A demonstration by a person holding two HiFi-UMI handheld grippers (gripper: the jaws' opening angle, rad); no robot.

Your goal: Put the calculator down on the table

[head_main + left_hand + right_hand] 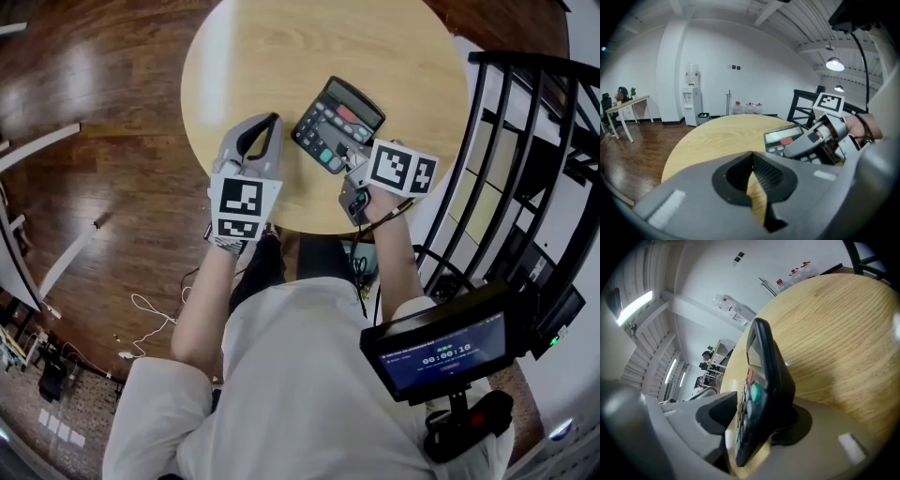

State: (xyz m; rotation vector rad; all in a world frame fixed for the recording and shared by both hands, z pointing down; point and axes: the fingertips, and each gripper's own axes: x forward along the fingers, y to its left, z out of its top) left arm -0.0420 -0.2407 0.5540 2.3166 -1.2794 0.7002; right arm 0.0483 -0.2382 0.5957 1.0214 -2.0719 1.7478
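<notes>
- Head view, left side of the tabletop (281, 56): my left hand-held gripper (272, 122) hovers over the near-left part of the wood. Its own view shows the jaw tips closed together with nothing between them. It has no part in this step, so I'd leave it where it is.
- Middle-right of the tabletop: the calculator (336, 124) is low over the wood, display end toward the tabletop's centre and keypad end toward its near edge. From above it looks laid down. I can't tell whether the keypad end rests fully on the wood or on a jaw.
- Near-right edge of the tabletop: my right hand-held gripper (353, 159) reaches in over the rim and has the keypad end between its jaws. In the right gripper view the jaws stand wide. There is a clear gap between one pad and the keys, while the calculator's back leans against the other jaw. I read that as let go, not clamped.
- Step in hand, as I judge it: the release at the end of the put-down.
- Next move calls for drawing the right hand-held gripper straight back toward the tabletop's near-right edge with the jaws wide. It should go slowly, so the jaw under the calculator's back slides out without dragging or tipping the calculator off the rim.
</notes>
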